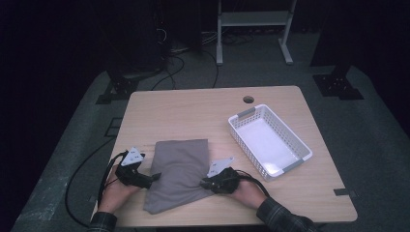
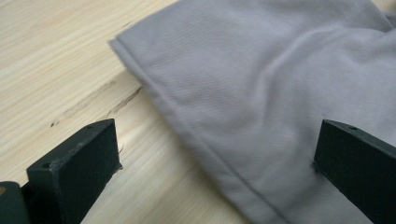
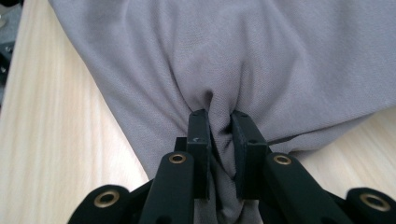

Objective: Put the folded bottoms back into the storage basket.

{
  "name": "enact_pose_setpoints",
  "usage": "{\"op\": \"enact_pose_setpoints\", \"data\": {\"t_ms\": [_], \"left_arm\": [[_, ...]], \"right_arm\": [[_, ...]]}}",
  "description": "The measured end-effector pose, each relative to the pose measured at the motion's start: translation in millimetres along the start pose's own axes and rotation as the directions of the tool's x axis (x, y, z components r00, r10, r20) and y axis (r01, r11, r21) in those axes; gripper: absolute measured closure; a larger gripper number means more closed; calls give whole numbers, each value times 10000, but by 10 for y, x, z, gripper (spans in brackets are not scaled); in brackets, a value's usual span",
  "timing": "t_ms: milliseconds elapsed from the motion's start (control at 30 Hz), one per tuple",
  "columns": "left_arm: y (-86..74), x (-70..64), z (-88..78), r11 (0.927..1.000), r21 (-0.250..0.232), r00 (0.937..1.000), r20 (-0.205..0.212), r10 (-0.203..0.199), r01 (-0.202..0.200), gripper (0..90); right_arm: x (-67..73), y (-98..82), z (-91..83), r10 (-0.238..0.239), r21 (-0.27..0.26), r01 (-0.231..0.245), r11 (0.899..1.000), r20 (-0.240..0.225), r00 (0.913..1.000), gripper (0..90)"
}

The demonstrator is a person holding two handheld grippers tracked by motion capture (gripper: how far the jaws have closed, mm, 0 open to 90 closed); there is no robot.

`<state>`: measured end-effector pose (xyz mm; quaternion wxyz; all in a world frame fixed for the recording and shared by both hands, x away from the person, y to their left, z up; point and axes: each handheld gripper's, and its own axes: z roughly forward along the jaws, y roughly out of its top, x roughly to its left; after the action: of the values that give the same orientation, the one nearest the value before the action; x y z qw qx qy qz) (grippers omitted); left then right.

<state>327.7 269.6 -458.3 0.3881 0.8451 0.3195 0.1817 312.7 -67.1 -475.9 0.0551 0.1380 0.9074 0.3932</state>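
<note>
At table's near edge: right gripper [image 1: 207,183] pinching grey cloth [image 1: 180,169] | left gripper [image 1: 153,178] agape

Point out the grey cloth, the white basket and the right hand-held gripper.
grey cloth [image 1: 180,164]: high view, on its flat middle.
white basket [image 1: 240,137]: high view, on its near long wall.
right hand-held gripper [image 3: 221,122]: right gripper view, between the fingertips, where cloth is pinched.

Dim room, dark beyond the softly lit table [image 1: 193,111]; high view grainy; close gripper views bright, slightly soft at the edges.
</note>
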Motion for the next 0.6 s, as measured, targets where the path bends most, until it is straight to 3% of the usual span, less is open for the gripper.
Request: {"op": "enact_pose_setpoints", "data": {"t_ms": [233, 500, 600], "left_arm": [[229, 9, 65, 9990, -446, 9994, 323, 93, -79, 0], [498, 10, 286, 9991, -356, 9988, 408, 263, -248, 0], [589, 22, 412, 9995, -288, 9982, 586, 128, -111, 0]], "right_arm": [[11, -138, -182, -6, 276, 8, 9996, -100, 9999, 783], [1, -269, -326, -6, 349, 13, 9994, -186, 9998, 782], [0, -278, -327, 44, 294, -38, 9996, -188, 9998, 781]]}}
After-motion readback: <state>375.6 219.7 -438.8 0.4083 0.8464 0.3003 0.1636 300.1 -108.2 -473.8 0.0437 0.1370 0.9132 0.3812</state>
